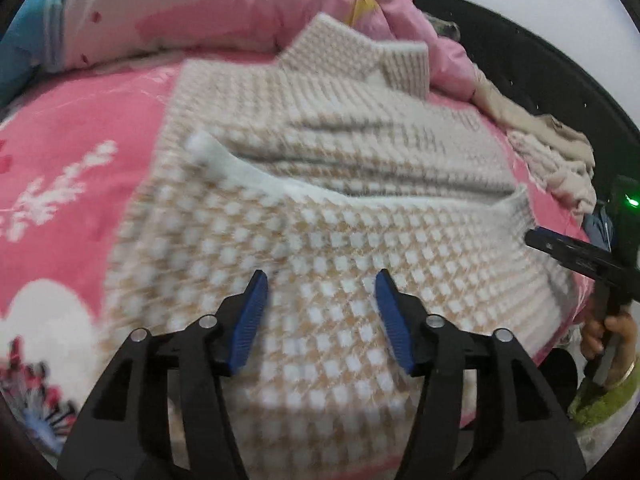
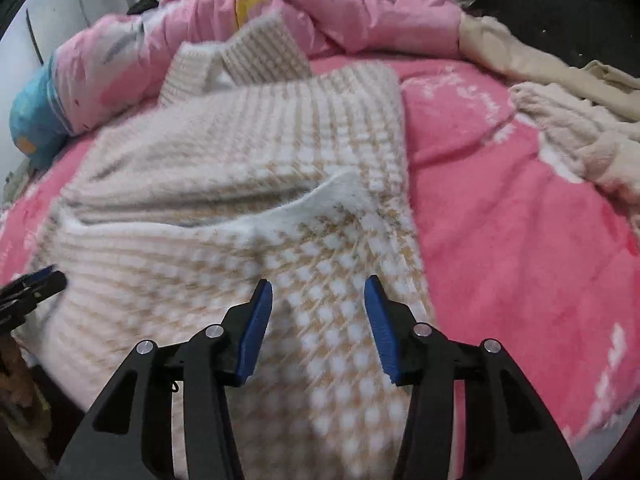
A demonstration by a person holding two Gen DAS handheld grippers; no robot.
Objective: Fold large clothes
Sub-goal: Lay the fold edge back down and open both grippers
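A large beige and white checked knit sweater [image 1: 320,200] lies spread on the pink bed, its collar at the far end and a white-edged fold across its middle. It also shows in the right wrist view [image 2: 248,184]. My left gripper [image 1: 320,280] is open and empty just above the sweater's near part. My right gripper [image 2: 318,284] is open and empty over the sweater's near right part. The right gripper also shows at the right edge of the left wrist view [image 1: 560,244]. The left gripper shows at the left edge of the right wrist view [image 2: 36,280].
A pink blanket [image 2: 500,200] covers the bed. A crumpled pink quilt [image 2: 320,4] lies at the far end. Beige clothes [image 2: 568,120] are piled at the far right. A dark headboard [image 1: 540,64] runs along the right side.
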